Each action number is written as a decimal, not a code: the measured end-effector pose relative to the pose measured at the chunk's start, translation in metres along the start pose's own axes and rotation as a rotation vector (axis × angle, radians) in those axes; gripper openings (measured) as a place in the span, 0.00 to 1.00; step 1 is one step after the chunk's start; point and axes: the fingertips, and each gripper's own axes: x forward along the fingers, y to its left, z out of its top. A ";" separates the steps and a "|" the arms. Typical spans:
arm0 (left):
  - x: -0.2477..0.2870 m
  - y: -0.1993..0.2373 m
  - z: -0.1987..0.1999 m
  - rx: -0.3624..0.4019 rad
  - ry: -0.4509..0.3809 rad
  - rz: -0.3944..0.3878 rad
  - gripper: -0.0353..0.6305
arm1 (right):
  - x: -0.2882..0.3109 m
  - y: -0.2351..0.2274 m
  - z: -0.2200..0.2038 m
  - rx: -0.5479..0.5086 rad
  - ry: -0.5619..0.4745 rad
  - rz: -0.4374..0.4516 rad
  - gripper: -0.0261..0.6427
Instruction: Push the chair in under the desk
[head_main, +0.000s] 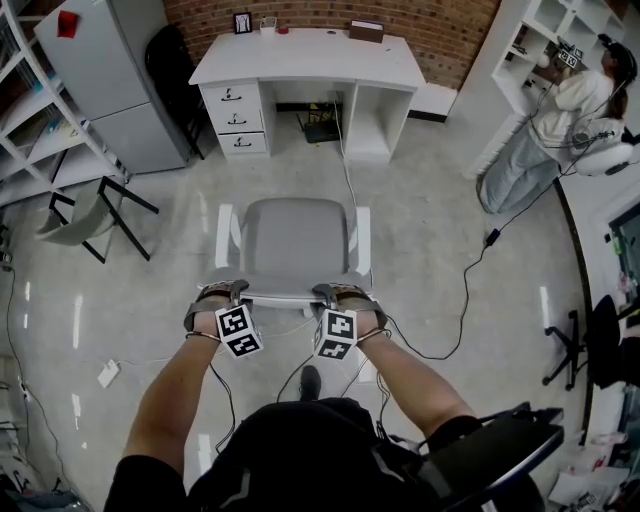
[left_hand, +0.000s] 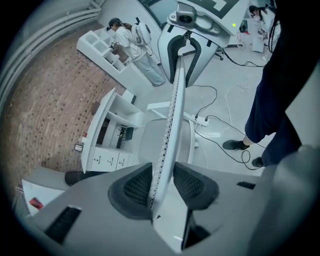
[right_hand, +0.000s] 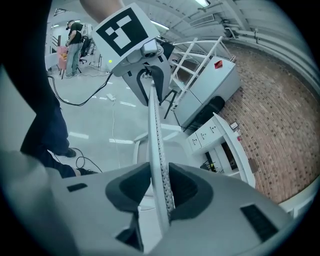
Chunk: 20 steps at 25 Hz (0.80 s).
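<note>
A grey chair (head_main: 295, 240) with white armrests stands on the floor, facing the white desk (head_main: 310, 58) at the far wall with a stretch of floor between them. Both grippers sit on the top edge of its backrest (head_main: 285, 297). My left gripper (head_main: 222, 292) holds the left part of that edge, and my right gripper (head_main: 340, 293) holds the right part. In the left gripper view the thin perforated backrest (left_hand: 172, 115) runs between the dark pads of the left gripper (left_hand: 162, 185), which press on it. The right gripper view shows the same backrest (right_hand: 155, 140) clamped in the right gripper (right_hand: 160, 192).
A cable (head_main: 460, 300) trails over the floor right of the chair and up to the desk. A folding chair (head_main: 90, 215) stands at the left, and a grey cabinet (head_main: 120, 80) behind it. A person (head_main: 570, 110) works at white shelves (head_main: 530, 60) at the right. An office chair (head_main: 590, 350) stands at the right edge.
</note>
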 end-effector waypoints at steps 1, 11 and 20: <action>0.001 0.000 0.000 -0.002 0.007 -0.003 0.26 | 0.000 0.000 0.000 -0.003 -0.002 0.000 0.22; 0.005 0.002 -0.006 -0.057 0.055 -0.042 0.26 | 0.004 -0.001 0.003 -0.015 -0.012 -0.001 0.21; 0.007 -0.001 -0.004 -0.073 0.079 -0.053 0.27 | 0.005 0.001 -0.003 -0.009 0.001 0.001 0.21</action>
